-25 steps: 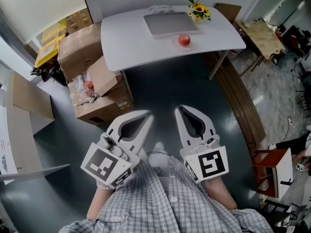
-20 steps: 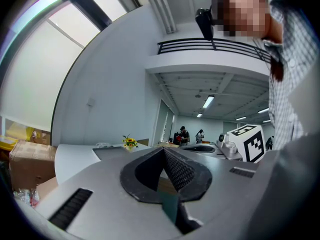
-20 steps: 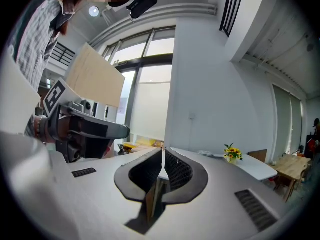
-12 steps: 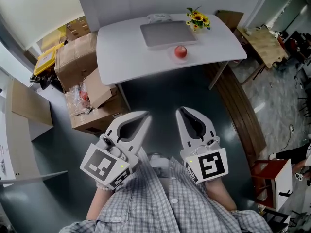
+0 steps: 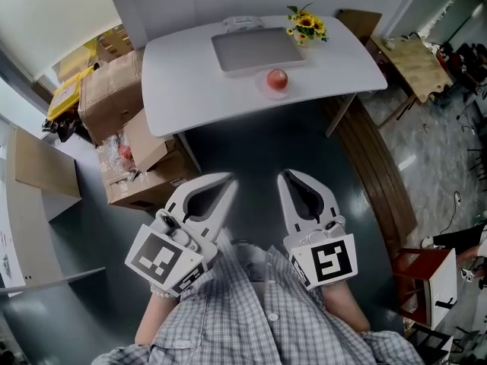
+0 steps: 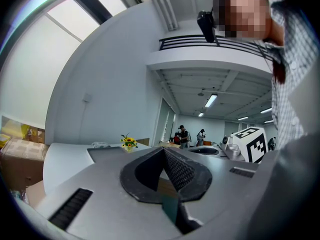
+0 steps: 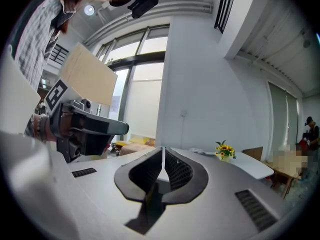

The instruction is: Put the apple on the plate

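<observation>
A red apple (image 5: 277,78) sits near the front edge of the white table (image 5: 183,90); a pale round plate (image 5: 268,90) seems to lie under it. Both grippers are held low over the dark floor, well short of the table, pointing toward it. My left gripper (image 5: 228,179) is shut with nothing in it, its jaw tips meeting in the left gripper view (image 6: 162,149). My right gripper (image 5: 283,175) is also shut and empty, tips touching (image 7: 162,149). The apple does not show in either gripper view.
A flat grey slab (image 5: 255,48) and a small pot of yellow flowers (image 5: 304,23) stand on the table behind the apple. Cardboard boxes (image 5: 114,97) are stacked left of the table. A wooden bench (image 5: 377,166) runs along the right, and a red stool (image 5: 426,268) stands farther right.
The table with the apple has drifted down and left in the head view as I walk toward it. Both grippers keep their pose and stay shut.
</observation>
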Tool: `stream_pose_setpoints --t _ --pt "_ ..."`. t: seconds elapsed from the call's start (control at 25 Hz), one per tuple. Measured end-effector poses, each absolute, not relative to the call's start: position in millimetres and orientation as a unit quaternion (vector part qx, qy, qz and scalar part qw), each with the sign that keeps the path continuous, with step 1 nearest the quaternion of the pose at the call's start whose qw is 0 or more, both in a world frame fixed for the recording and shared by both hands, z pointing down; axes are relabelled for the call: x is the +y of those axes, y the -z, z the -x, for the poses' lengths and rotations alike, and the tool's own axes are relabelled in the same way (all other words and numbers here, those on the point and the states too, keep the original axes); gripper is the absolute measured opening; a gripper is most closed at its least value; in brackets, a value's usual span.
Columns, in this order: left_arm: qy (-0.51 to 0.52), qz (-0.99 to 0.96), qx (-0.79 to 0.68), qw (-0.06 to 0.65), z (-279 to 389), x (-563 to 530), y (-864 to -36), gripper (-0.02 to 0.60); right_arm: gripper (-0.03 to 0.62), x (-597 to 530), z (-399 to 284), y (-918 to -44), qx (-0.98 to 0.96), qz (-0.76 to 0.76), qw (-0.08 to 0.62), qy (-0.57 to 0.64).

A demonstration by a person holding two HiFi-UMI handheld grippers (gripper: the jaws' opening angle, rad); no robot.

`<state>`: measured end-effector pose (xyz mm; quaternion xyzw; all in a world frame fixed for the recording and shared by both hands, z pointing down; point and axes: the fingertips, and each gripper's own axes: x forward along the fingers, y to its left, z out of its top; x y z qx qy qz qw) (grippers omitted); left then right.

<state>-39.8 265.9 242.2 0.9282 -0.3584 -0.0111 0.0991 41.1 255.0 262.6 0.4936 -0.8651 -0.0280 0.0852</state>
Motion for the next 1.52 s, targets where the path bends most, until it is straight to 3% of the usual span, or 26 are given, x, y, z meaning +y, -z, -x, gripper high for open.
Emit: stream_pose_setpoints --t 0.72,1.52 --pt "0.008 -0.952 -0.288 0.106 18.3 177.7 -248.9 0.008 0.031 187.8 -61.8 -268.2 -0.826 -0.553 0.102 0.018" --pt "0.009 -0.962 -0.252 0.106 37.8 48.8 -244.4 0.008 0.031 72.0 -45.4 -262.0 -0.798 -0.590 0.117 0.020"
